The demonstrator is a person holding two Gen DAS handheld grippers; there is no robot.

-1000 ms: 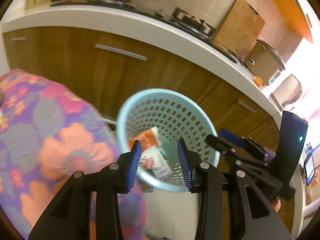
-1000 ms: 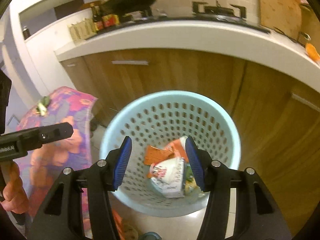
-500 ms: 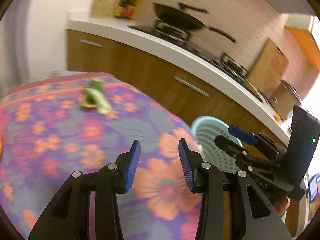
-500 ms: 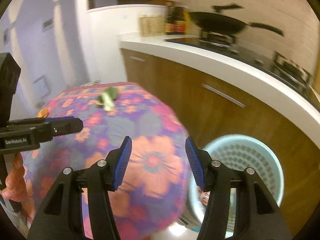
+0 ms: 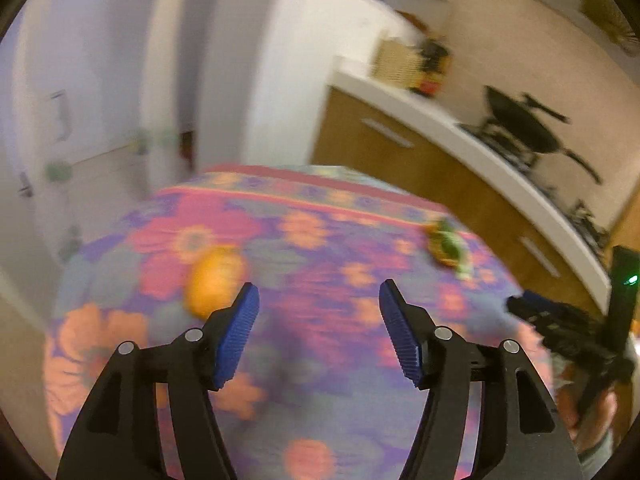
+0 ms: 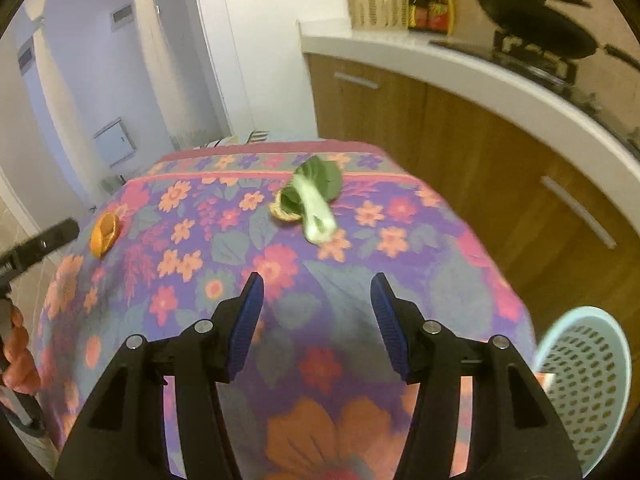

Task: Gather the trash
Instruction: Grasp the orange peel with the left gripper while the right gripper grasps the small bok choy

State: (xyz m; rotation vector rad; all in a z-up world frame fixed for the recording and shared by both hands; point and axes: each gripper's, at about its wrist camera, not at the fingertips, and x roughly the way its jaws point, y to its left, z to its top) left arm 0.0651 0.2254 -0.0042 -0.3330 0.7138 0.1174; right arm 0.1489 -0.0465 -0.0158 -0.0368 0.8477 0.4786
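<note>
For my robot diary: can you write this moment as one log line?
left gripper: open, empty | right gripper: open, empty | orange peel, green leafy scrap: on floral tablecloth

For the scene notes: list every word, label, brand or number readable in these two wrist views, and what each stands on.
No text can be read in either view.
Labels on the dark sauce bottles on the white kitchen counter: too small and blurred.
Marking on the black left gripper at the right view's left edge: cut off, unreadable.
Floral purple tablecloth, light blue perforated plastic basket: no lettering.
</note>
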